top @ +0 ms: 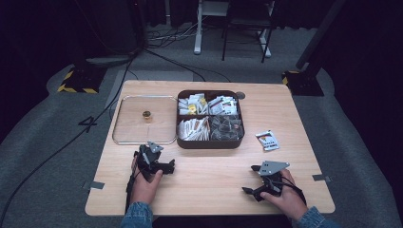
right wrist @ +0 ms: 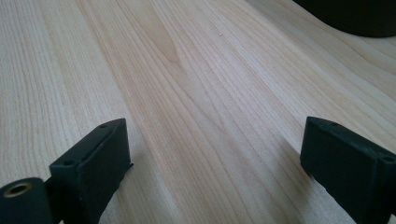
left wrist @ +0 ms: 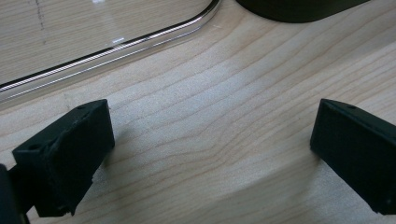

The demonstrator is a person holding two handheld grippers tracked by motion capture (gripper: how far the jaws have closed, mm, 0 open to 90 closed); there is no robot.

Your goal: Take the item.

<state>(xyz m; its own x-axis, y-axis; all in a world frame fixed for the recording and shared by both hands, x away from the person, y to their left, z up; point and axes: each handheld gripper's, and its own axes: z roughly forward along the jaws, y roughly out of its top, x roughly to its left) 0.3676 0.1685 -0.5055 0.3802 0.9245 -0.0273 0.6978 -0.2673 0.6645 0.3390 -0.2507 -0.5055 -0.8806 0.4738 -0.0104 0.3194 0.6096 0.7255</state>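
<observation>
A dark box with four compartments stands at the middle of the wooden table; sachets and tea bags fill it. To its left a glass lid with a small brass knob lies flat. One loose sachet lies to the right of the box. My left gripper rests on the table just in front of the lid, open and empty. Near the front right edge my right gripper is also open over bare wood.
In the left gripper view the lid's metal rim curves past just beyond the jaws, with the box's corner behind it. The box's dark edge lies far off in the right gripper view. Grey floor, cables and stand legs surround the table.
</observation>
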